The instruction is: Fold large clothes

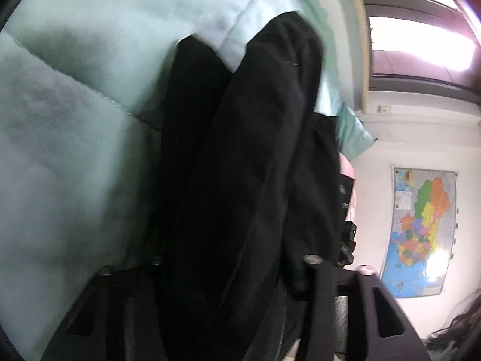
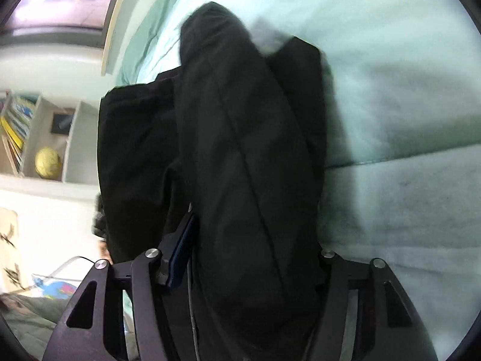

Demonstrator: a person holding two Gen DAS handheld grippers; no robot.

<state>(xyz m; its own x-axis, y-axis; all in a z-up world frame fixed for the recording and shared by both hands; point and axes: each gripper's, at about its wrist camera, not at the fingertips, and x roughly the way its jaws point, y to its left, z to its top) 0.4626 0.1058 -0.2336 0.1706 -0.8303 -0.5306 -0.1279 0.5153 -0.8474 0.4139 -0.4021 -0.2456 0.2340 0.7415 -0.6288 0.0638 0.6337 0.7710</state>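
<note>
A large black garment [image 1: 240, 165] hangs in thick folds in front of the left wrist camera, over a pale mint quilt [image 1: 75, 120]. My left gripper [image 1: 234, 258] is shut on the garment, which drapes between its fingers and hides the tips. In the right wrist view the same black garment [image 2: 240, 165] hangs bunched between the fingers of my right gripper [image 2: 255, 240], which is shut on it. Only the left finger [image 2: 180, 240] with its blue pad shows there; the right fingertip is covered by cloth.
The mint quilt [image 2: 405, 120] covers a bed with a wooden edge [image 1: 362, 45]. A coloured map [image 1: 421, 234] hangs on the white wall beside a window [image 1: 421, 39]. A white shelf with books and a yellow globe [image 2: 48, 162] stands to the left.
</note>
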